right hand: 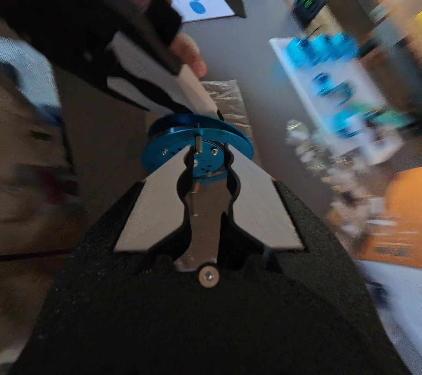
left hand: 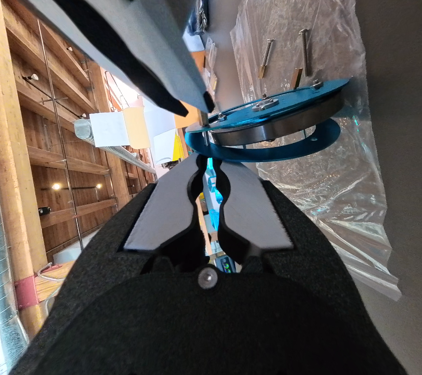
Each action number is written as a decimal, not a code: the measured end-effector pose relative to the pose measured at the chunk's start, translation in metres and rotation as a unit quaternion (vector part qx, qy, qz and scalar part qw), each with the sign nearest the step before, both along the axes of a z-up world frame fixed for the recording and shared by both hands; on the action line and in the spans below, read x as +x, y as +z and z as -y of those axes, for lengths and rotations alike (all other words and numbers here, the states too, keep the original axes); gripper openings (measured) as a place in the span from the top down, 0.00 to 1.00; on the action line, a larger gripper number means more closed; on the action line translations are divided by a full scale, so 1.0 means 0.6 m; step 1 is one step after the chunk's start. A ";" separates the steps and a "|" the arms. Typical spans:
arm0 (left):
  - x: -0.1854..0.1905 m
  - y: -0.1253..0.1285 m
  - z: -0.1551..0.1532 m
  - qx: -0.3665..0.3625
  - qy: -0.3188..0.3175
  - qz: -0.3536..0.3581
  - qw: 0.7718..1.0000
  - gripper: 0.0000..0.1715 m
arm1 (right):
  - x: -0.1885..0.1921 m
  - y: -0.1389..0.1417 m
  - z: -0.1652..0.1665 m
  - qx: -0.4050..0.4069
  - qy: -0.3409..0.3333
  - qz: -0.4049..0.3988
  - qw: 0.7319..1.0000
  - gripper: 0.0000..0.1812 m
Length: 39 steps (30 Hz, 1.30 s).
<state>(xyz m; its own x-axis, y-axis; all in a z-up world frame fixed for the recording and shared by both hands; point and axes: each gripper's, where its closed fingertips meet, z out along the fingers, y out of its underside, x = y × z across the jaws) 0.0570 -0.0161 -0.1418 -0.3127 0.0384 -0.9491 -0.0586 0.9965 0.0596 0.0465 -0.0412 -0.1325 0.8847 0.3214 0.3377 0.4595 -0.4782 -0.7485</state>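
Observation:
A blue disc assembly (left hand: 285, 103) stands tilted with one edge on the grey table (left hand: 388, 21). It is a top disc, a steel ring (left hand: 274, 133) and a lower blue ring (left hand: 251, 153). My left gripper (left hand: 208, 158) is nearly shut at the lower ring's rim and holds the assembly up. It reaches in from the upper left in the right wrist view (right hand: 201, 112). My right gripper (right hand: 207, 153) is open, its jaws either side of a brass standoff (right hand: 198, 144) on the disc (right hand: 159, 153). Its tips (left hand: 197, 109) hover at the standoff's top.
A clear plastic bag (left hand: 308, 21) lies under the assembly, with two long screws (left hand: 304, 53) and brass standoffs (left hand: 296, 78) on it. A white tray of blue parts (right hand: 356, 112), a printed sheet (right hand: 205, 5), a black device with green lights (right hand: 308, 0) and an orange object (right hand: 406, 199) lie around. Both grippers' tips are close together, under 4 cm apart.

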 end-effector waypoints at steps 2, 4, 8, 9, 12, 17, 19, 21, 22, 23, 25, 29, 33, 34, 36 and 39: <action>0.001 0.000 0.001 -0.002 -0.002 -0.005 1.000 0.99 | -0.004 -0.005 0.002 0.020 0.007 0.147 0.989 0.88; 0.002 0.000 0.001 -0.002 0.000 -0.007 1.000 0.99 | -0.017 -0.019 0.002 0.017 0.023 0.216 0.976 0.88; -0.002 -0.001 0.003 0.003 -0.001 -0.007 1.000 0.99 | -0.005 -0.012 -0.005 0.021 0.012 0.250 0.968 0.97; -0.002 -0.001 0.003 0.001 -0.001 -0.007 1.000 0.99 | -0.003 -0.013 -0.006 0.016 0.012 0.250 0.968 0.97; -0.003 -0.001 0.003 0.009 -0.004 -0.001 1.000 0.99 | -0.004 -0.015 -0.006 -0.014 0.011 0.183 0.983 0.98; -0.006 -0.004 0.012 0.020 -0.010 0.009 1.000 1.00 | -0.019 -0.022 0.006 -0.117 -0.005 -0.168 0.979 0.98; -0.007 -0.005 0.016 0.022 -0.016 0.012 1.000 1.00 | -0.024 -0.024 0.012 -0.167 -0.010 -0.280 0.945 0.99; -0.008 -0.007 0.020 0.021 -0.018 0.013 1.000 1.00 | -0.030 -0.024 0.017 -0.219 -0.014 -0.395 0.892 0.98; -0.008 -0.007 0.022 0.020 -0.019 0.013 1.000 1.00 | -0.033 -0.024 0.020 -0.246 -0.017 -0.457 0.854 0.98; -0.009 -0.008 0.024 0.021 -0.021 0.014 0.999 1.00 | -0.036 -0.024 0.023 -0.271 -0.019 -0.513 0.815 0.98; -0.009 -0.006 0.026 0.021 -0.022 0.019 0.999 1.00 | -0.041 -0.022 0.028 -0.306 -0.022 -0.592 0.746 0.98; -0.009 -0.004 0.025 0.018 -0.020 0.023 0.999 1.00 | -0.040 -0.018 0.030 -0.318 -0.015 -0.624 0.714 0.98; -0.008 -0.004 0.023 0.017 -0.023 0.021 0.999 1.00 | -0.026 -0.024 0.019 -0.221 0.019 -0.417 0.881 0.92; -0.008 -0.004 0.022 0.017 -0.023 0.021 0.999 1.00 | -0.018 -0.027 0.018 -0.190 0.022 -0.328 0.925 0.88; -0.007 -0.004 0.021 0.014 -0.022 0.018 0.999 1.00 | -0.012 -0.022 0.019 -0.135 0.036 -0.156 0.978 0.87; -0.006 -0.004 0.020 0.013 -0.022 0.016 1.000 1.00 | -0.006 -0.020 0.018 -0.084 0.041 0.074 0.993 0.90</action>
